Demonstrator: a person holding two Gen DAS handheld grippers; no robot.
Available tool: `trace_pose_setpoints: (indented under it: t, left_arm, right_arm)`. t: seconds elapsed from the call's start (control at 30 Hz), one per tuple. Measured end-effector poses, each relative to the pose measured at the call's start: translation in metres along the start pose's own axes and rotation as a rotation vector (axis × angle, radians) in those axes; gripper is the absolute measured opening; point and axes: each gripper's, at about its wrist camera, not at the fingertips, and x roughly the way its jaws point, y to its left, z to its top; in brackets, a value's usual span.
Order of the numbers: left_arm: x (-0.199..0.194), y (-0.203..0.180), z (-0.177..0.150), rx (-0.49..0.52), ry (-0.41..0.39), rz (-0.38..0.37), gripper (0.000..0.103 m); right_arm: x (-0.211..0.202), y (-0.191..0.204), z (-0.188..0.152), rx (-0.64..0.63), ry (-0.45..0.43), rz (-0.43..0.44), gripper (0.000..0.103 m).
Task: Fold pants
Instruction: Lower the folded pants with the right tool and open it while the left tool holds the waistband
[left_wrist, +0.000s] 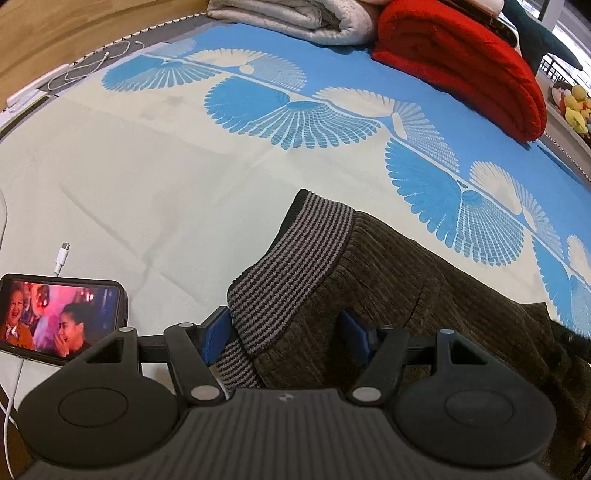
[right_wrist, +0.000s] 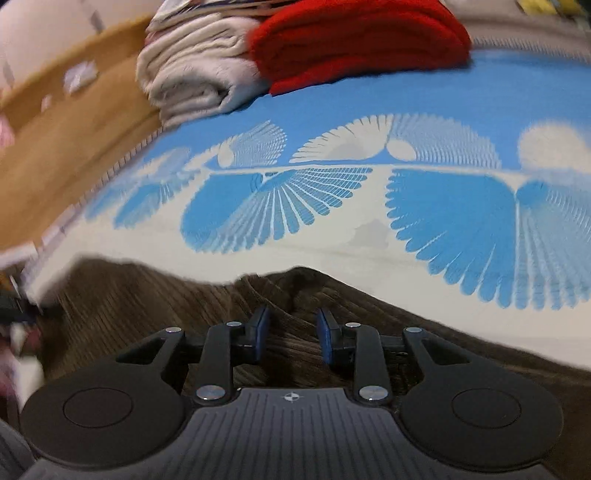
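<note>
Brown corduroy pants (left_wrist: 424, 280) with a grey-and-black striped waistband (left_wrist: 295, 266) lie on the bed sheet (left_wrist: 129, 177). My left gripper (left_wrist: 284, 332) is open, its blue pads on either side of the waistband, with fabric lying between them. In the right wrist view the same pants (right_wrist: 147, 295) spread across the lower half of the frame. My right gripper (right_wrist: 293, 332) is open just over the brown fabric, its blue pads apart and not pinching it. That view is blurred by motion.
A phone (left_wrist: 59, 321) playing a video stands at the left with a white charging cable (left_wrist: 61, 256). A folded red blanket (left_wrist: 461, 62) and a folded cream blanket (left_wrist: 291, 18) lie at the far end of the bed. A wooden floor (left_wrist: 55, 29) borders the left edge.
</note>
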Motion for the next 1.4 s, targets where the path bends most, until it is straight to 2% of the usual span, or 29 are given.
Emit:
trace_pose_setpoints:
  t: [0.13, 0.2, 0.23, 0.27, 0.4, 0.43, 0.47, 0.53, 0.6, 0.73, 0.8, 0.87, 0.93, 1.03, 1.1, 1.2, 1.27, 1.4]
  left_arm:
    - [0.001, 0.003, 0.000, -0.007, 0.002, -0.008, 0.071]
    - [0.001, 0.002, 0.000, -0.005, 0.000, -0.005, 0.071]
    - [0.001, 0.000, 0.000, 0.000, -0.001, -0.002, 0.071]
    - [0.001, -0.001, -0.001, 0.004, -0.003, 0.002, 0.071]
    - [0.002, -0.005, -0.002, 0.028, -0.003, 0.020, 0.072]
    - [0.002, -0.006, -0.002, 0.039, -0.002, 0.026, 0.072]
    - [0.003, -0.007, -0.003, 0.050, -0.001, 0.033, 0.072]
    - [0.003, -0.008, -0.004, 0.067, -0.005, 0.040, 0.073]
    - [0.003, -0.008, -0.004, 0.067, -0.007, 0.036, 0.072]
    - [0.003, -0.007, -0.003, 0.062, -0.008, 0.027, 0.073]
    - [0.002, -0.008, -0.003, 0.064, -0.014, 0.025, 0.073]
    - [0.001, -0.010, -0.003, 0.066, -0.018, 0.028, 0.073]
    - [0.000, -0.012, -0.003, 0.074, -0.025, 0.030, 0.072]
    - [-0.003, -0.014, -0.004, 0.096, -0.048, 0.044, 0.063]
    - [-0.006, -0.014, -0.005, 0.101, -0.063, 0.050, 0.050]
    - [-0.010, -0.011, -0.005, 0.106, -0.084, 0.046, 0.033]
    - [-0.017, -0.010, -0.006, 0.113, -0.103, 0.032, 0.030]
    - [-0.040, -0.009, -0.011, 0.123, -0.152, -0.012, 0.028]
  right_arm:
    - [0.009, -0.015, 0.007, 0.150, 0.011, 0.104, 0.032]
    - [0.020, -0.018, 0.011, 0.198, 0.028, 0.121, 0.032]
    - [0.026, -0.019, 0.012, 0.208, 0.036, 0.115, 0.028]
    - [0.030, -0.017, 0.014, 0.199, 0.039, 0.097, 0.013]
    - [0.023, 0.001, 0.024, 0.077, -0.047, 0.010, 0.009]
    - [0.024, 0.003, 0.028, 0.083, -0.059, -0.006, 0.000]
    - [0.025, 0.002, 0.030, 0.084, -0.084, -0.029, 0.000]
    - [0.037, -0.001, 0.032, 0.065, -0.088, -0.088, 0.000]
    - [0.050, -0.009, 0.030, 0.085, -0.027, -0.132, 0.000]
    - [0.025, -0.019, 0.028, 0.184, -0.065, -0.079, 0.007]
    - [0.004, -0.011, 0.028, 0.152, -0.084, -0.057, 0.013]
    - [-0.020, 0.004, 0.023, 0.090, -0.089, -0.065, 0.027]
    - [-0.037, 0.019, 0.015, 0.063, -0.065, -0.050, 0.030]
    - [-0.059, 0.047, -0.010, 0.011, -0.018, -0.011, 0.030]
    - [-0.070, 0.066, -0.036, -0.018, 0.009, 0.024, 0.030]
    - [-0.079, 0.085, -0.071, 0.003, 0.047, 0.045, 0.030]
    - [-0.082, 0.094, -0.086, 0.024, 0.069, 0.047, 0.030]
    - [-0.086, 0.102, -0.105, 0.036, 0.054, 0.037, 0.030]
